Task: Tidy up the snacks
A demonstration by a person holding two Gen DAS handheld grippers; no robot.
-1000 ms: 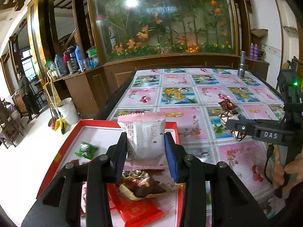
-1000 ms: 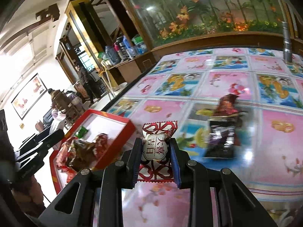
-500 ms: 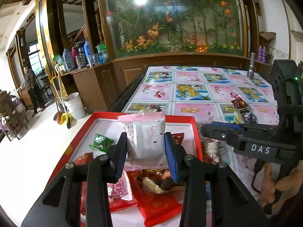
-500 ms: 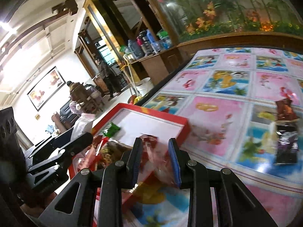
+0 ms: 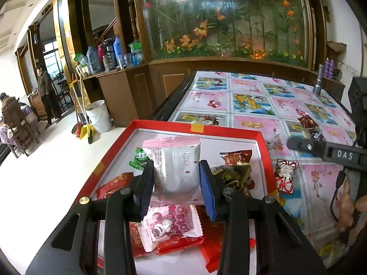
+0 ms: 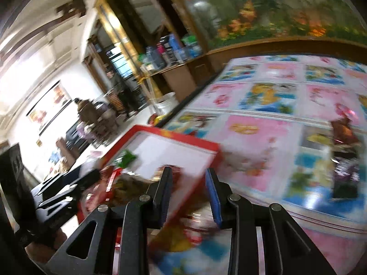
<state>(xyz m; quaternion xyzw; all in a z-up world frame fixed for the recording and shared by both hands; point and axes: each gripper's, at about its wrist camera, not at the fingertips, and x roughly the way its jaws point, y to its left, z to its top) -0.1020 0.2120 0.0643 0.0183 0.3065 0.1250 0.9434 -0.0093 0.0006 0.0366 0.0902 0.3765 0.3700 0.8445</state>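
My left gripper is shut on a white and pink snack packet and holds it above the red tray, which has several wrapped snacks in it. My right gripper is open and empty over the tray's right rim; its view is blurred. It also shows in the left wrist view. A red and white candy lies on the tablecloth just outside the tray's right edge. Dark wrapped snacks lie further right on the table.
The table has a pink and blue picture tablecloth. A metal bottle stands at the far right. A wooden cabinet with a planted glass case stands behind. The floor, a white bucket and people are at left.
My right gripper carried the red and white candy left to the tray, and the candy is no longer between its fingers. My left gripper drew back over the tray with its packet.
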